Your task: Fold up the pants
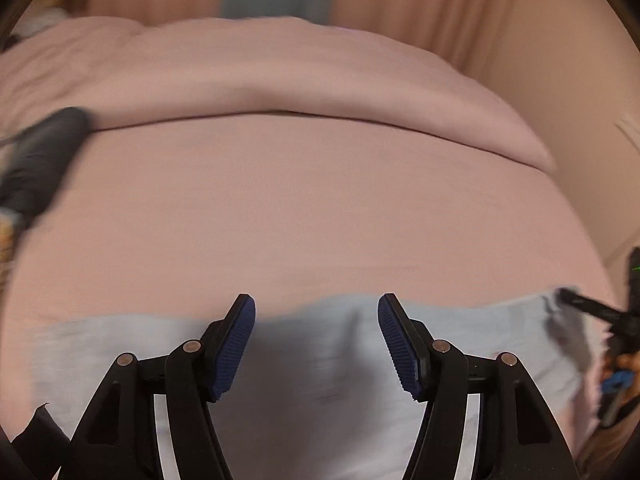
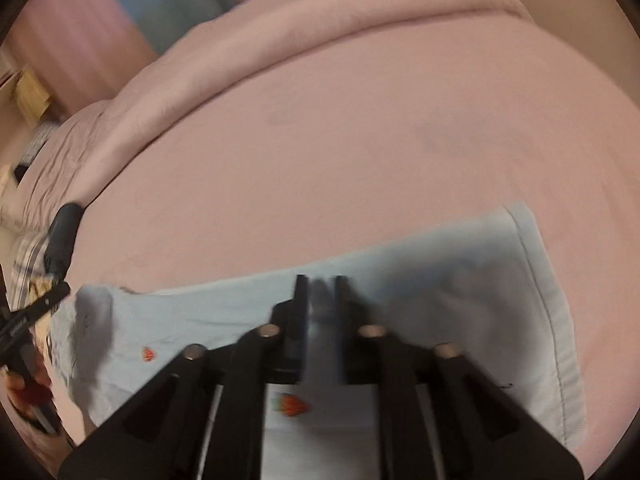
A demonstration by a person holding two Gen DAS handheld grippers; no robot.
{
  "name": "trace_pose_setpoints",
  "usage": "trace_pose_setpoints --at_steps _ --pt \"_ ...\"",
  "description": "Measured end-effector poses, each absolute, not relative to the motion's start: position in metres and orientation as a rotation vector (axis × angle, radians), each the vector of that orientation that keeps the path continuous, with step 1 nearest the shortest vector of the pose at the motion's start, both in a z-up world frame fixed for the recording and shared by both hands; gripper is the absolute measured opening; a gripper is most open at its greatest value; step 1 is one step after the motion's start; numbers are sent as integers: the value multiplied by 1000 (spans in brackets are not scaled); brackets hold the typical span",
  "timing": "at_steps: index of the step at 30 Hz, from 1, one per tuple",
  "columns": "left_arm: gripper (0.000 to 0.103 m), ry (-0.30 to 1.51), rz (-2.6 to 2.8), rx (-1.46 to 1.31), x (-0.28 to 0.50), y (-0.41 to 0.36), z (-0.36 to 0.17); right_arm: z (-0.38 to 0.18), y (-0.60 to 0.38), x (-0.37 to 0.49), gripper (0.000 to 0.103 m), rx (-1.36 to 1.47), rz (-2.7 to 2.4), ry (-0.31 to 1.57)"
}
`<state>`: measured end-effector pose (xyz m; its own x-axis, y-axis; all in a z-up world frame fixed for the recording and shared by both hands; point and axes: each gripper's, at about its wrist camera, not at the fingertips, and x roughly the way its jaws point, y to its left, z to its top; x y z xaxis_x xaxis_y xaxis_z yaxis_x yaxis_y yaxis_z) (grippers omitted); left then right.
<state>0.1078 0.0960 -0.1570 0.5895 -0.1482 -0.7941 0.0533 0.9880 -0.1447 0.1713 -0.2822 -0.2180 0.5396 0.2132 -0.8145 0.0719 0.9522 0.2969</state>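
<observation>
Light blue pants (image 1: 320, 344) lie flat on a pink bed sheet (image 1: 312, 208), with small red strawberry prints in the right wrist view (image 2: 460, 300). My left gripper (image 1: 316, 344) is open above the pants, blue pads wide apart, nothing between them. My right gripper (image 2: 322, 300) hovers over the pants near their far edge with its fingers nearly together; the view is blurred and a narrow gap shows between them. The right gripper also shows at the right edge of the left wrist view (image 1: 580, 304), at the pants' end.
A folded pink duvet (image 1: 280, 76) lies across the back of the bed. A dark object (image 1: 44, 152) lies at the bed's left edge. Curtains (image 1: 420, 8) hang behind.
</observation>
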Motion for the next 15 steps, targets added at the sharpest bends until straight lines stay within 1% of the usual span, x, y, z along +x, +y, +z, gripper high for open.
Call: trace_pose_setpoints --at_steps 1,2,7,11,13,15 --pt "64 935 -84 -105 103 110 -158 -213 -270 177 35 295 142 998" --pt "64 941 -48 -106 99 124 -161 -209 -249 183 37 296 246 1008" --pt "64 978 43 -181 72 178 -184 -220 -130 229 36 406 689 1133" --pt "64 995 46 -177 51 183 -202 -236 -47 262 36 372 802 1221" --pt "64 1008 34 -161 41 182 -210 -245 -29 266 36 367 793 1254" --pt "64 980 22 -124 28 180 -211 -257 -29 269 36 427 823 1327"
